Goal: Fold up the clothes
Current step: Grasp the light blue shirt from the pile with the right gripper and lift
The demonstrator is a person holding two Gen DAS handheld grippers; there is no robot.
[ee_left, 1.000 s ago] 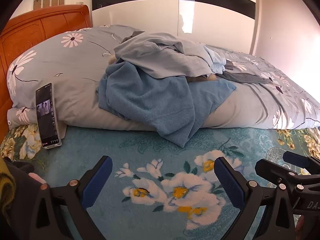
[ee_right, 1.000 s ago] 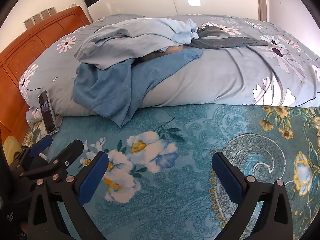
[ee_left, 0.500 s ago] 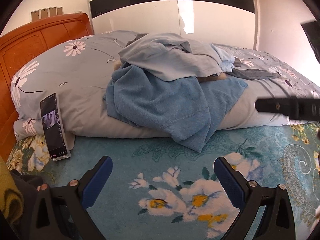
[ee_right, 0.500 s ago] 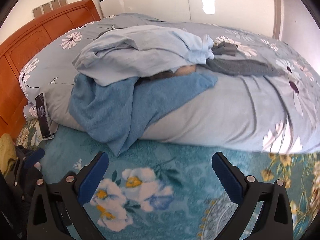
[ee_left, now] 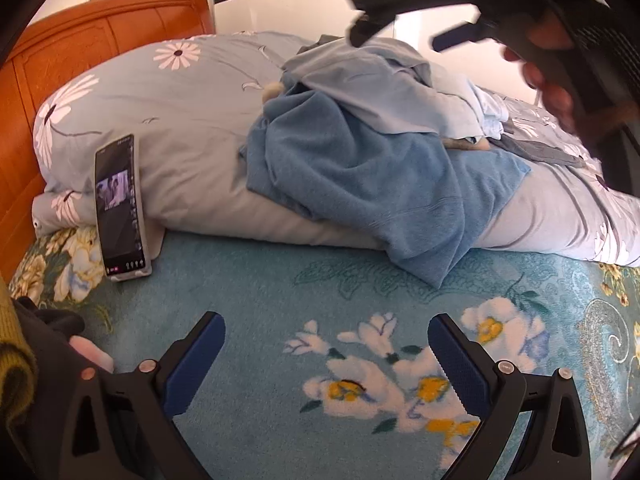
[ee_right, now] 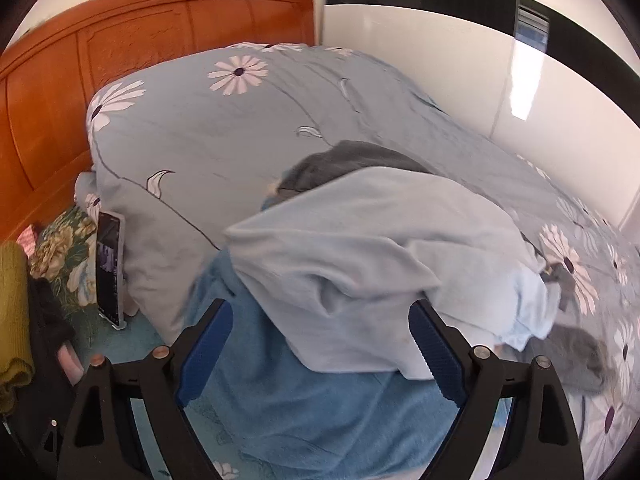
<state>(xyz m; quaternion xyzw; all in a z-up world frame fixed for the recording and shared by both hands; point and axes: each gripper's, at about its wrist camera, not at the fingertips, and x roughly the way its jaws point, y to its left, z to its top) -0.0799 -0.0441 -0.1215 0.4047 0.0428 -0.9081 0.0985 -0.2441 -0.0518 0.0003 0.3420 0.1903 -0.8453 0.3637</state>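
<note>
The right tongs point(ee_right: 320, 354) hang over the heap of clothes on the bed, jaws closing but not yet pressing on anything; the pale blue top point(ee_right: 372, 264) bulges up between the two blue pads, and nothing is gripped. The left tongs point(ee_left: 326, 360) are spread wide and empty, low over the flowered blanket point(ee_left: 280, 300), with bare blanket between them and the heap.

So the right hand is much the nearer. From the left tongs the clothes lie ahead and a little to the right, up on the rolled duvet point(ee_left: 192, 120); from the right tongs they are directly under and in front. The heap runs along the duvet's ridge, from the headboard point(ee_right: 140, 40) end toward the foot of the bed, and the right tongs straddle its near edge roughly across that line.

The pale blue top sits uppermost, crumpled into soft folds with no clear hem or sleeve to be picked out. Under it a darker blue towelling piece point(ee_left: 360, 184) drapes down the duvet's front, one corner reaching the blanket. A grey garment point(ee_right: 344, 160) pokes out behind the pale top, and more grey cloth trails toward the foot of the bed. A phone point(ee_left: 120, 208) leans against the duvet, well to the left of the heap.

My guess is the pale top gets lifted first, being on top and already between the pads.
</note>
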